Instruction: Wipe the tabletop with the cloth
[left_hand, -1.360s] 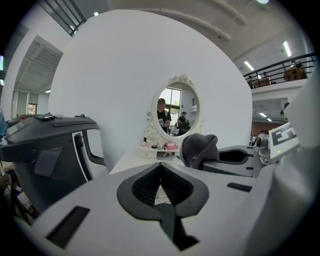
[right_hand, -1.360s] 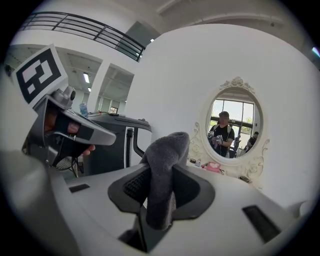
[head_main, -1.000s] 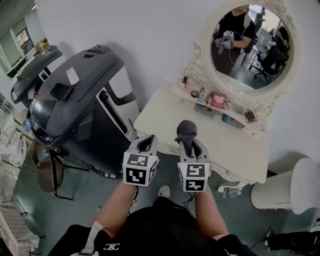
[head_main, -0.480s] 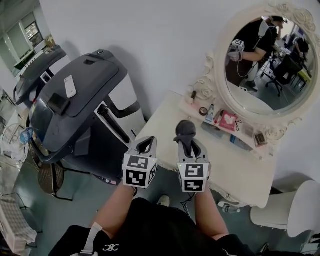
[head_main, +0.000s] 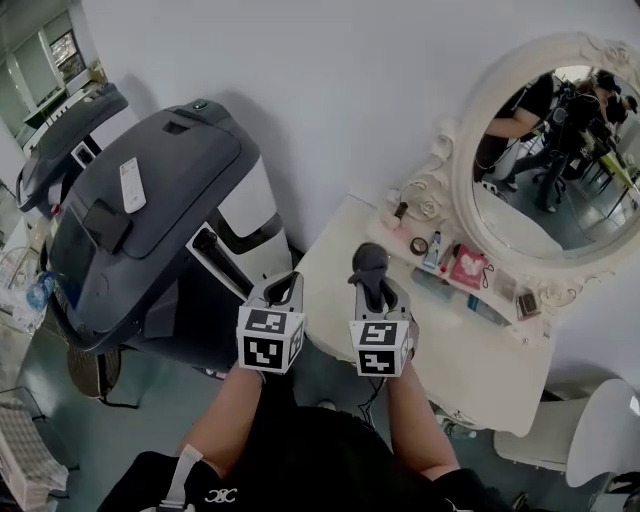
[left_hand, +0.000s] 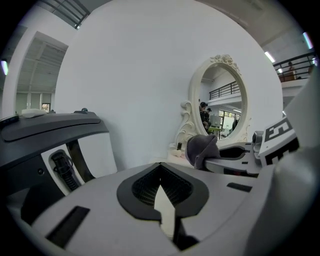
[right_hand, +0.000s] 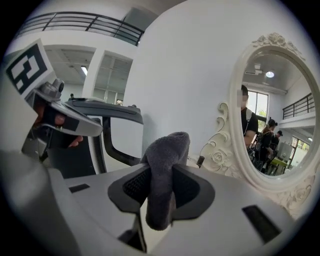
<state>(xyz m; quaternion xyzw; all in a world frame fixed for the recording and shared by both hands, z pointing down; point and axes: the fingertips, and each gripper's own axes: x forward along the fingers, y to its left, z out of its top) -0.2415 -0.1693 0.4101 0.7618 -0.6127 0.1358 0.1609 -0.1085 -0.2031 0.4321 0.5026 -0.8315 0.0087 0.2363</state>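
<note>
1. Machine (head_main: 150, 200) — dark grey and bulky, standing beside the table's left end; it plays no part in the task.
2. Left gripper (head_main: 284, 282) — jaws closed on nothing, held level beside the right gripper, just left of the table's near corner.
3. Right gripper (head_main: 372, 282) — jaws clamped on the cloth (head_main: 370, 260). The cloth is a grey wad standing above the tips, with a fold hanging down between the pads. It is carried over the table's near-left part, apparently not touching the top.
4. Cloth, handling: judged soft, light and limp, likely to bunch rather than lie flat. A hold near one edge, leaving a loose flap to press down, should suit wiping better.
5. Table (head_main: 470, 345) — white and bare in front; small items (head_main: 465, 268) line the shelf under the mirror (head_main: 545, 180).
</note>
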